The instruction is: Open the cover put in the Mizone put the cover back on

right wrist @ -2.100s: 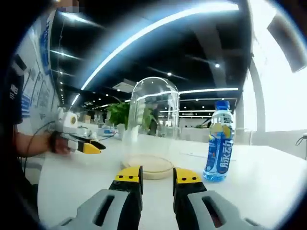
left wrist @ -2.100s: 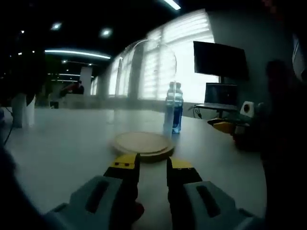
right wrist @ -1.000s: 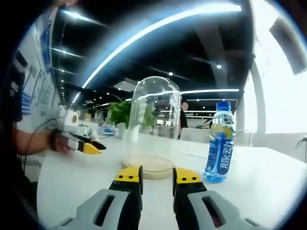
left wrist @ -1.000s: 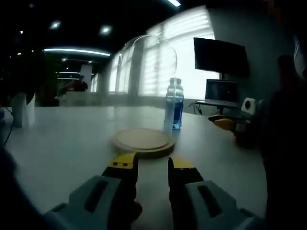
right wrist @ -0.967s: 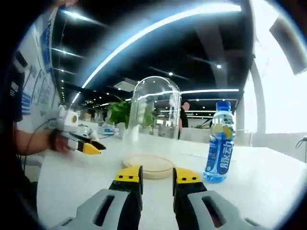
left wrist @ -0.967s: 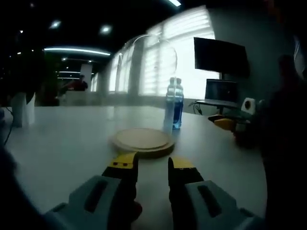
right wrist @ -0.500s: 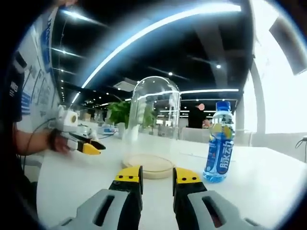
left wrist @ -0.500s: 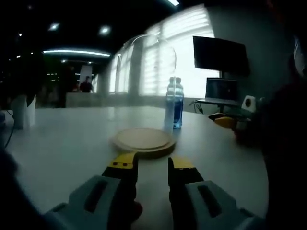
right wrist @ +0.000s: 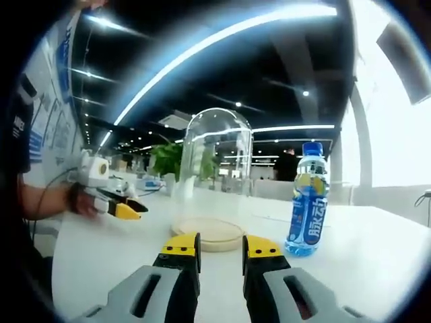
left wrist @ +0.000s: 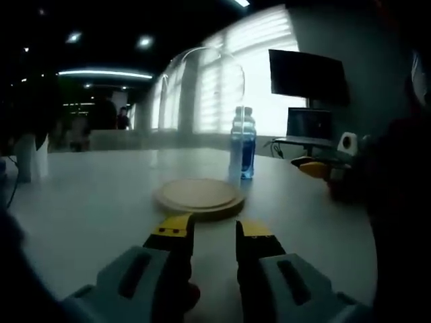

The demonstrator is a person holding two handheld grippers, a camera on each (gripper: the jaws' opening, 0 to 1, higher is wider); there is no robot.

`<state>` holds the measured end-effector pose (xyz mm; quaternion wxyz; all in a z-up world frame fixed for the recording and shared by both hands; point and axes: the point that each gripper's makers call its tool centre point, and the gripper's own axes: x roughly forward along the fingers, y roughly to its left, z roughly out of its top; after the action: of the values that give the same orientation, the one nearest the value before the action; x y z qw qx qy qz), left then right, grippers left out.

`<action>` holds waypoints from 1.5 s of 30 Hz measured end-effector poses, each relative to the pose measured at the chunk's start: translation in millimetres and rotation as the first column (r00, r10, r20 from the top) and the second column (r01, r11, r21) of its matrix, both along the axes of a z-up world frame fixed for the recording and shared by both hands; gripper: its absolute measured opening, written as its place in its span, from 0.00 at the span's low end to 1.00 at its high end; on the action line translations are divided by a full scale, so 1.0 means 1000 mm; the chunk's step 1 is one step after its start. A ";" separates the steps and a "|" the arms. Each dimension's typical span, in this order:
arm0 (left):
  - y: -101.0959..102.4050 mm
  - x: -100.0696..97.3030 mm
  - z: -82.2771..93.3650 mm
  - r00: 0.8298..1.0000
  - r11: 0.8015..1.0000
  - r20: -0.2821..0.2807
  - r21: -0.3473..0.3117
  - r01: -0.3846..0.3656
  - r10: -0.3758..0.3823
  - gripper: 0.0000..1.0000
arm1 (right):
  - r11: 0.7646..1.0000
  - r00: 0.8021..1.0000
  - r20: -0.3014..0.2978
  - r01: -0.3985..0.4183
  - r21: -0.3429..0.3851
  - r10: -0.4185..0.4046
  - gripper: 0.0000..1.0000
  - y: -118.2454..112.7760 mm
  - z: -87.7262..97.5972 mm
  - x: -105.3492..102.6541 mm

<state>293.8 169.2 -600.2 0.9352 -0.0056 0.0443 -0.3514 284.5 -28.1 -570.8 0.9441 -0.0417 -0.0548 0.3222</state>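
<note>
In the right gripper view, the left gripper (right wrist: 128,209) shows at far left, held in a person's hand (right wrist: 82,200) low over the white desk (right wrist: 377,262), its yellow-tipped fingers close together with only a thin gap between them. Toward the middle stands the clear glass dome cover (right wrist: 215,168), seated upright on its round wooden base (right wrist: 210,233); nothing can be seen inside it. Just in front of the base, the right gripper (right wrist: 221,247) hovers with its yellow-tipped fingers parted by a narrow gap and nothing between them. To the right of the dome, near it but apart, the Mizone bottle (right wrist: 308,199) stands upright on the desk, blue cap on.

In the left gripper view, the left gripper (left wrist: 213,231) points at the wooden base (left wrist: 200,196), its fingers slightly apart and empty, stopping short of the base's near edge. The glass dome (left wrist: 202,121) rises faintly above the base against the bright window blinds. The Mizone bottle (left wrist: 242,144) stands behind the base's right side. Farther right, the right gripper's (left wrist: 313,167) yellow tip shows beside a dark monitor (left wrist: 308,77) and a laptop (left wrist: 308,126).
</note>
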 end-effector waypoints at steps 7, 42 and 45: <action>0.002 0.002 0.001 1.000 1.000 -0.009 -0.010 0.014 -0.014 0.18 | 1.000 1.000 0.000 -0.003 0.003 0.003 0.18 0.000 0.000 0.000; 0.000 0.049 0.084 0.984 0.986 0.133 -0.098 0.133 -0.119 0.52 | 0.970 0.975 -0.032 -0.215 0.111 0.219 0.43 0.038 0.049 0.062; 0.001 0.059 0.087 0.983 0.986 0.129 -0.081 0.144 -0.133 0.55 | 0.966 0.971 -0.041 -0.230 0.116 0.236 0.45 0.043 0.053 0.069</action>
<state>352.7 170.2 -513.0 0.9082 -0.0230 -0.0292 -0.4168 353.2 15.0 -517.6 0.9017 0.0261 -0.0513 0.4284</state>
